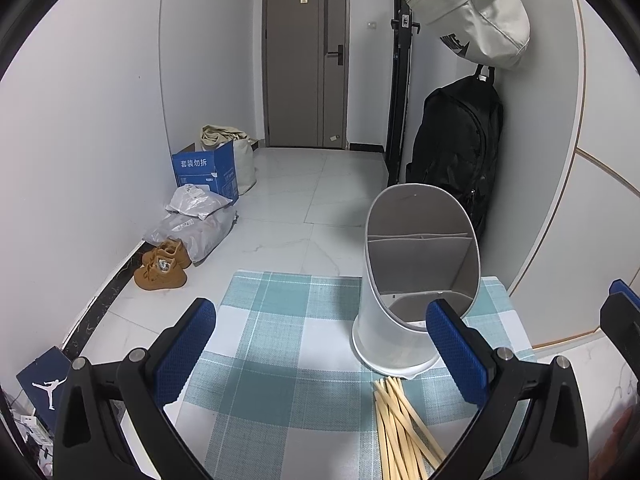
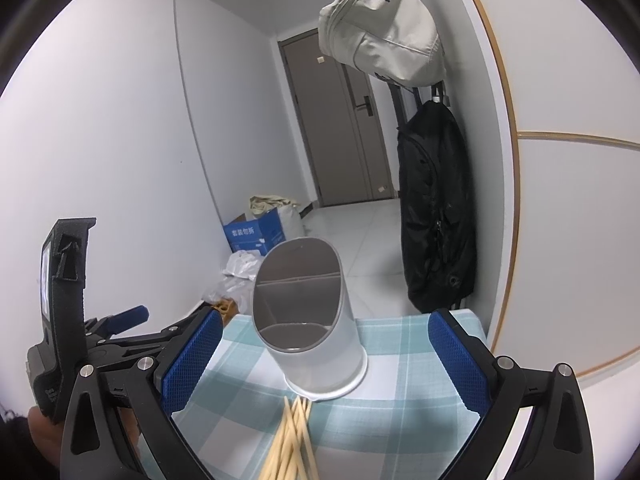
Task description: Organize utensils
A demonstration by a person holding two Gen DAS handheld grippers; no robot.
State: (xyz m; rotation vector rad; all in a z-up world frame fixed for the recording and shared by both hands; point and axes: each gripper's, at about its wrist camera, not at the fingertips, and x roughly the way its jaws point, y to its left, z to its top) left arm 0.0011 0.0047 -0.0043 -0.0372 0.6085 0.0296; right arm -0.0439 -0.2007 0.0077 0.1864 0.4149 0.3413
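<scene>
Chopsticks (image 2: 292, 440) are seen loose on the checked worktop (image 2: 400, 360), between the spread, empty jaws of the right gripper (image 2: 324, 360). Ahead stands the divided holder (image 2: 308, 320), apparently unfilled. Left gripper (image 1: 320, 352) jaws are likewise apart. Sorting is judged not yet begun.

home entryway: door (image 1: 306, 60), shoes (image 1: 162, 266), backpack (image 1: 456, 156)

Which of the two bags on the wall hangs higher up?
The cream bag hangs higher, near the ceiling. The black backpack hangs below it, reaching down to the floor.
</scene>
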